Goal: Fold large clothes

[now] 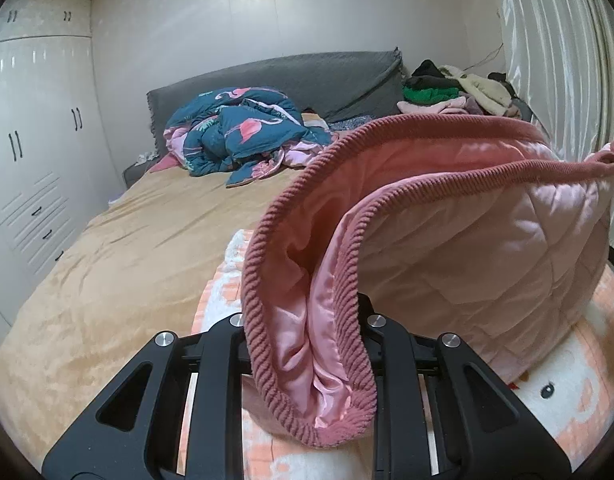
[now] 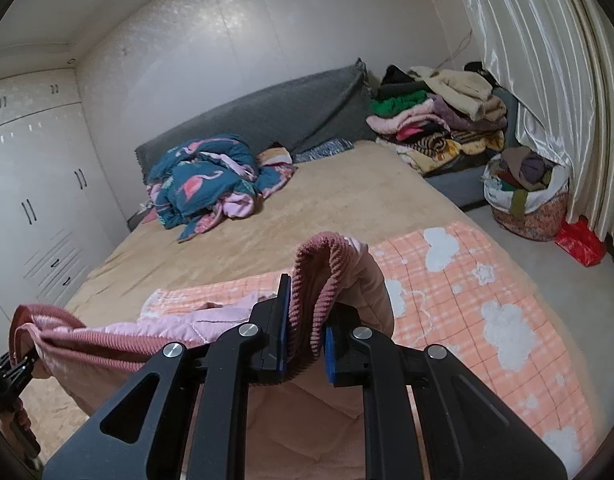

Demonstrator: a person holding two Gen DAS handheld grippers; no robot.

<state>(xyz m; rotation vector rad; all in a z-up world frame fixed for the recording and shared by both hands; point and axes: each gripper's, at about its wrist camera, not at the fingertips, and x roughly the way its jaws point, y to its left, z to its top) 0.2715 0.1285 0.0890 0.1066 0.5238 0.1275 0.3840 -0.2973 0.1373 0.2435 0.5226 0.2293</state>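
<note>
Tools left [image 1: 307,332] and right [image 2: 305,320] each clamp the ribbed hem of a pink quilted jacket [image 1: 467,240], lifted above the bed [image 2: 347,184].

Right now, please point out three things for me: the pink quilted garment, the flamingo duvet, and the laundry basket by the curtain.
pink quilted garment [image 1: 487,248], left wrist view, on its satin lining.
flamingo duvet [image 2: 203,184], right wrist view, on the crumpled teal middle.
laundry basket [image 2: 527,204], right wrist view, on its front wall.

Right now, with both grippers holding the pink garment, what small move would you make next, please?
Probably draw the two grippers apart: the left gripper and right gripper both clamp the pink quilted garment's ribbed hem, which sags between them.
</note>
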